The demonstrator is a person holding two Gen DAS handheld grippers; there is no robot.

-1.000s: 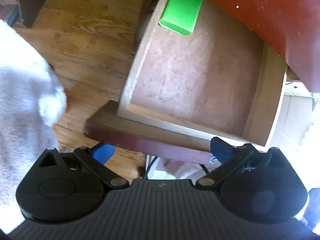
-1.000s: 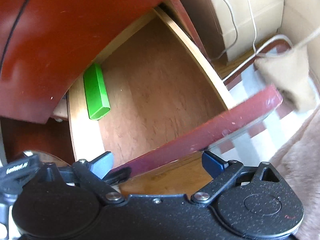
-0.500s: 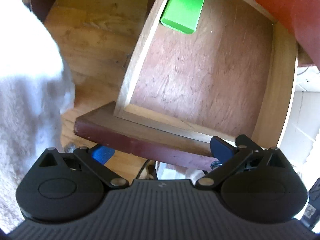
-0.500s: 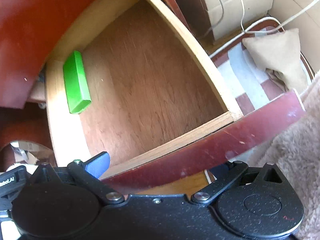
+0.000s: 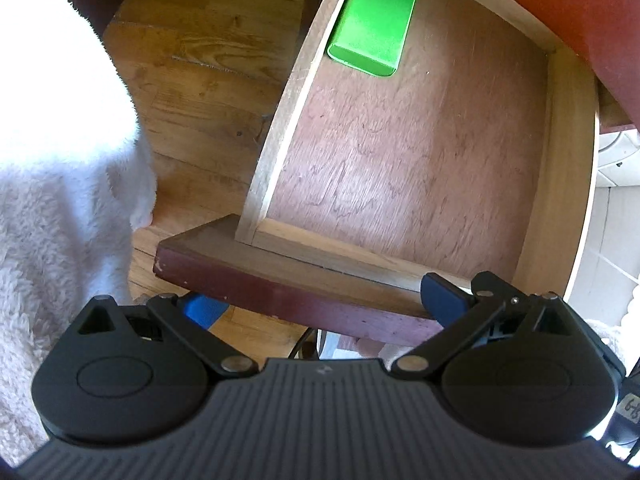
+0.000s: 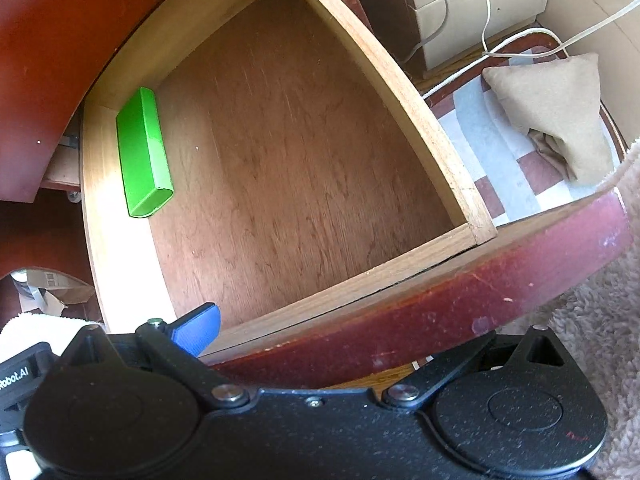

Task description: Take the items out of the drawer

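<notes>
Both grippers spread wide, empty — left gripper [image 5: 320,308], right gripper [image 6: 340,340] straddling drawer front [image 6: 460,304]; green box [image 6: 144,152] inside.

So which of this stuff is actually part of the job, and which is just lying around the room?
Part of the job:
- open wooden drawer
- green box, lying along the drawer's side wall near the back
- left gripper and right gripper, both open, empty

Just lying about:
- tan cushion
- white cables
- fluffy white fabric
- wooden floor
</notes>
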